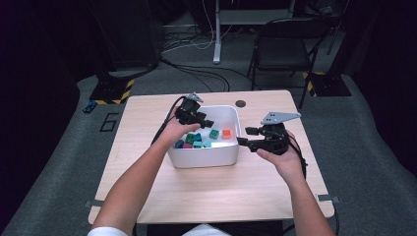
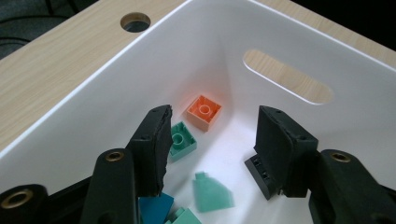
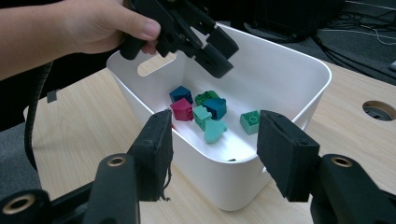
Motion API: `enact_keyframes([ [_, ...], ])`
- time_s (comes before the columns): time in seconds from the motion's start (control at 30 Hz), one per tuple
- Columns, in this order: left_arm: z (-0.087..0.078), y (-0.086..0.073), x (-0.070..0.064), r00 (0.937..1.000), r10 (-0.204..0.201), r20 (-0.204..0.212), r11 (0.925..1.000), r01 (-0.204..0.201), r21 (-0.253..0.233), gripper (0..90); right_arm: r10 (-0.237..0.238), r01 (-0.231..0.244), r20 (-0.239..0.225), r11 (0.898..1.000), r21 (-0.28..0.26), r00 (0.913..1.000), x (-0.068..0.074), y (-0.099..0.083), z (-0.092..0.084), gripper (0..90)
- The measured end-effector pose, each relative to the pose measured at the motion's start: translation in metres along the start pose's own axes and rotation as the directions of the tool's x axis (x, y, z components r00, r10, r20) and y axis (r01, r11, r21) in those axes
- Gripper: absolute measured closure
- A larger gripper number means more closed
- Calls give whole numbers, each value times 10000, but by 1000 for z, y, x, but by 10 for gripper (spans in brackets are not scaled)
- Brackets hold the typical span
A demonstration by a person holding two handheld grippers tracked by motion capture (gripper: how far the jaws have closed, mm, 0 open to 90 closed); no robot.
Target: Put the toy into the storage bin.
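Observation:
A white bin (image 1: 204, 160) on the wooden table holds several toy bricks. Among them are an orange one (image 2: 204, 111), a green one (image 2: 181, 139), a pale teal one (image 2: 212, 191) and a magenta one (image 3: 182, 109). My left gripper (image 2: 217, 144) hangs over the bin's inside, tilted down, open, with nothing between its jaws. A small black block (image 2: 260, 176) lies on the bin floor by its right jaw. In the right gripper view the left gripper (image 3: 219, 58) is above the bin's far rim. My right gripper (image 3: 212, 154) is open just outside the bin's right wall (image 1: 237, 147), pointing at it.
A round cable hole (image 1: 240, 103) sits in the table behind the bin. Bare table top (image 1: 211, 191) spreads in front of the bin. A black chair (image 1: 285, 44) and floor cables lie beyond the table's far edge.

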State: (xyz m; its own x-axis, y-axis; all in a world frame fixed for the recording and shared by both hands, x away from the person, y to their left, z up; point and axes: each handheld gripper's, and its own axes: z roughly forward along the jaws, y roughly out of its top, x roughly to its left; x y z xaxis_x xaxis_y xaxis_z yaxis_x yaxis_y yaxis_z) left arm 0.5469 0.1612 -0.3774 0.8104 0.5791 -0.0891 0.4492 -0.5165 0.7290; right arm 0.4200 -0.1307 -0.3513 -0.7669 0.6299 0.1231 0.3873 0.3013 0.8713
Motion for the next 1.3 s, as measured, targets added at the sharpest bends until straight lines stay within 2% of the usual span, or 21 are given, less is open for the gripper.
enact_keyframes([
  [0.23, -26, -4, 3, 9998, -191, -111, 9990, 186, -400, 408, 5, -5, -7, 10000, 65, 10000, -2, 0, 2, 450],
  [0.4, -45, -7, 4, 9999, -127, -108, 9977, 120, -667, 393, -37, 38, -30, 9999, 112, 10000, 0, 0, 5, 449],
  [0.83, -91, -18, -3, 9979, 153, -636, 9960, -208, -864, 393, -109, 109, 7, 9999, 105, 9999, 6, 0, 3, 449],
  [1.1, -126, -31, 0, 9962, 176, -851, 9937, -268, -1085, 393, -134, 134, 22, 9998, 176, 9999, 8, 0, 4, 447],
  [1.3, -150, -51, 2, 9940, -30, -1092, 9914, -114, -1307, 393, -223, 221, 57, 9996, 193, 9997, 11, 2, 2, 447],
])
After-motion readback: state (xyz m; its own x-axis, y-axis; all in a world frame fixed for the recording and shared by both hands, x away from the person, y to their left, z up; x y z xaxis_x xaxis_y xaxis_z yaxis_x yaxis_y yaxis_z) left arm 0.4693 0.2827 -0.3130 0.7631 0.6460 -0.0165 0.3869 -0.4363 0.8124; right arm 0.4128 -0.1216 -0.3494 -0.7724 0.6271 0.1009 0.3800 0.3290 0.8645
